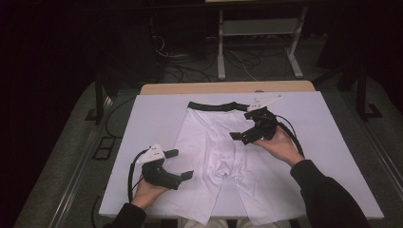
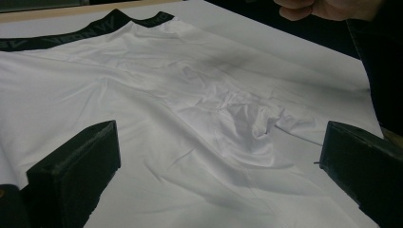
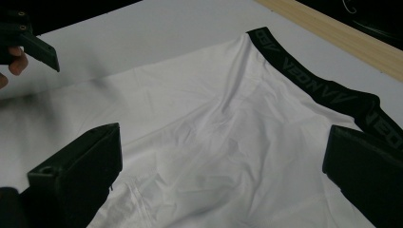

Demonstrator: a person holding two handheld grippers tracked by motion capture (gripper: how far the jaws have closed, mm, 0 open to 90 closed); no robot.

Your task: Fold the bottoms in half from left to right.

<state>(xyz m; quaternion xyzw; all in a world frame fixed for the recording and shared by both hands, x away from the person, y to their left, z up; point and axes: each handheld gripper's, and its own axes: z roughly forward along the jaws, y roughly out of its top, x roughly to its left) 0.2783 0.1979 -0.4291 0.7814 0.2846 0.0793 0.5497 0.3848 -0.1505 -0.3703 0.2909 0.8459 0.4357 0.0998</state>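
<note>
White shorts [image 1: 214, 152] lie flat on the table [image 1: 142, 142] (black waistband at far edge). Left gripper [image 1: 179, 164] wide open beside left leg; right gripper [image 1: 242, 127] wide open above upper right, both empty.

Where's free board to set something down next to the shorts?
Free: the white board left of the shorts, and the strip right of them out to the board's right edge. Crowded: centre, where the shorts lie with both hand-held grippers, left and right, over their edges.

A white board [image 1: 142, 123] is covering a wooden table [image 1: 228, 87] in a dim room. Behind it, cables [image 1: 190, 66] are trailing across grey floor beneath a metal stand [image 1: 259, 28].
</note>
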